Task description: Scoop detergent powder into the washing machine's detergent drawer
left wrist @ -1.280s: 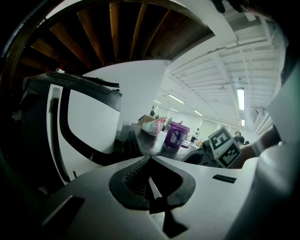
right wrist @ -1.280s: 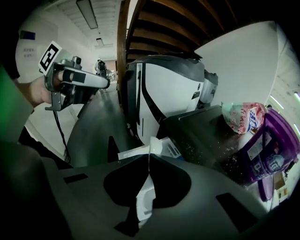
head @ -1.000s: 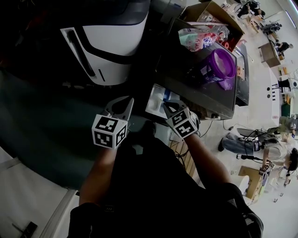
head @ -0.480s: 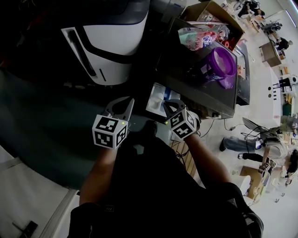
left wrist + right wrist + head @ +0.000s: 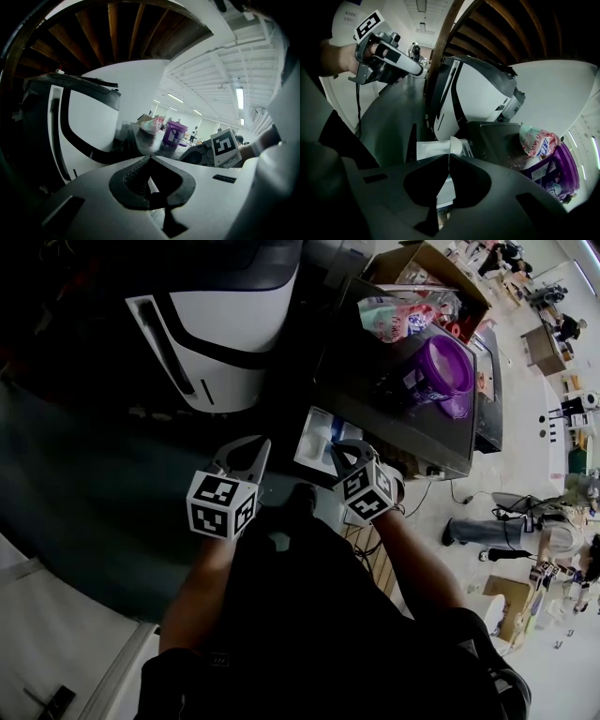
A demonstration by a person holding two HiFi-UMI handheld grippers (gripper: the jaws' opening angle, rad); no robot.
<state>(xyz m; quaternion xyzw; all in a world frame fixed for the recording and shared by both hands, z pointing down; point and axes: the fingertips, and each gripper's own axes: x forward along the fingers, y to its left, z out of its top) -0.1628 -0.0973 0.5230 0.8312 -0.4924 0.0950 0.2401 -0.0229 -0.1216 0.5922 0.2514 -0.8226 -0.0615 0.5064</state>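
Left gripper [image 5: 249, 452], right gripper [image 5: 345, 456]: jaws together, nothing held. Drawer [image 5: 315, 432]: pulled out, 11 o'clock of right gripper. Purple tub [image 5: 442, 371]: 2 o'clock, well apart. Powder: unseen; likely loose, light, spill-prone; take by scoop handle

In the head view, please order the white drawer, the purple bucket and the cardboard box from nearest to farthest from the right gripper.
1. White drawer, just ahead of the right gripper.
2. Purple bucket, up and to the right.
3. Cardboard box, beyond the bucket.
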